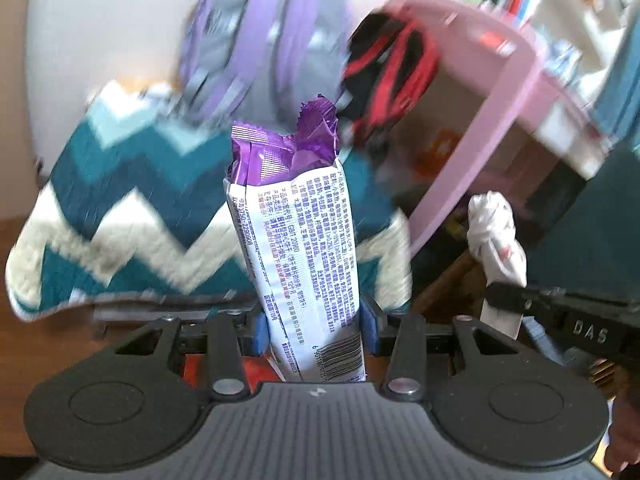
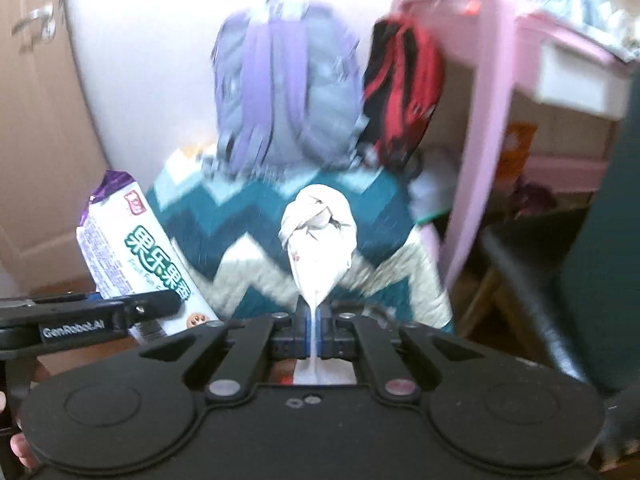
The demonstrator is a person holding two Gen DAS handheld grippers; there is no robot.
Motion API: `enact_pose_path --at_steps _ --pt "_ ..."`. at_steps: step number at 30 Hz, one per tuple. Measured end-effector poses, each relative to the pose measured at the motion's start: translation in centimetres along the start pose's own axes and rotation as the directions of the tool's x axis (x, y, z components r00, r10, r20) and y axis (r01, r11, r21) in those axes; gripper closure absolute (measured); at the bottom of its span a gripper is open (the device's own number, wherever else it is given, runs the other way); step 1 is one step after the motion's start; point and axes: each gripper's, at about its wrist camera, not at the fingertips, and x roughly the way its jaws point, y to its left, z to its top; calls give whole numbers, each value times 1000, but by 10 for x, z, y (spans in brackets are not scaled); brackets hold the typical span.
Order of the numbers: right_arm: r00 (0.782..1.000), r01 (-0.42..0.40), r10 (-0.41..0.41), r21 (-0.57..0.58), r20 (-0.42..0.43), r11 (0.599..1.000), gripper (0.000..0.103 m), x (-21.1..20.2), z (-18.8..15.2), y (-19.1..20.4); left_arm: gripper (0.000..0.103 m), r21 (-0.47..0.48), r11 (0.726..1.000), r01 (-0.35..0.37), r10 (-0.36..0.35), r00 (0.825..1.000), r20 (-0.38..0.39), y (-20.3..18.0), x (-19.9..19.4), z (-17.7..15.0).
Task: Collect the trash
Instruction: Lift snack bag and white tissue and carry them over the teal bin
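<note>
My left gripper is shut on a purple and white snack wrapper, held upright with its torn end up. The same wrapper shows at the left of the right wrist view, with the left gripper clamped on it. My right gripper is shut on a crumpled white tissue, pinched at its thin lower end. That tissue also shows at the right of the left wrist view, held by the right gripper. Both are held in the air, side by side.
A teal and white zigzag rug lies on the wooden floor. A purple backpack and a red and black bag lean by the wall. A pink desk stands at the right.
</note>
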Motion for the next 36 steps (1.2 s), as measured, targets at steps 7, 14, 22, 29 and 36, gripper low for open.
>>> enact_pose_path --at_steps 7,14,22,29,36 --pt "983 49 -46 -7 180 999 102 -78 37 -25 60 86 991 107 -118 984 135 -58 -48 45" --pt "941 145 -143 18 307 989 102 -144 77 -70 60 222 954 203 -251 944 214 -143 -84 98" --pt "903 286 -301 95 307 954 102 -194 114 -151 60 351 884 308 -398 891 219 -251 -94 150" --pt "893 371 -398 157 211 915 102 -193 117 -222 60 385 832 400 -483 863 147 -339 -66 171" --pt "913 389 -403 169 60 906 102 -163 113 -267 60 407 789 460 -505 863 3 -414 -16 162"
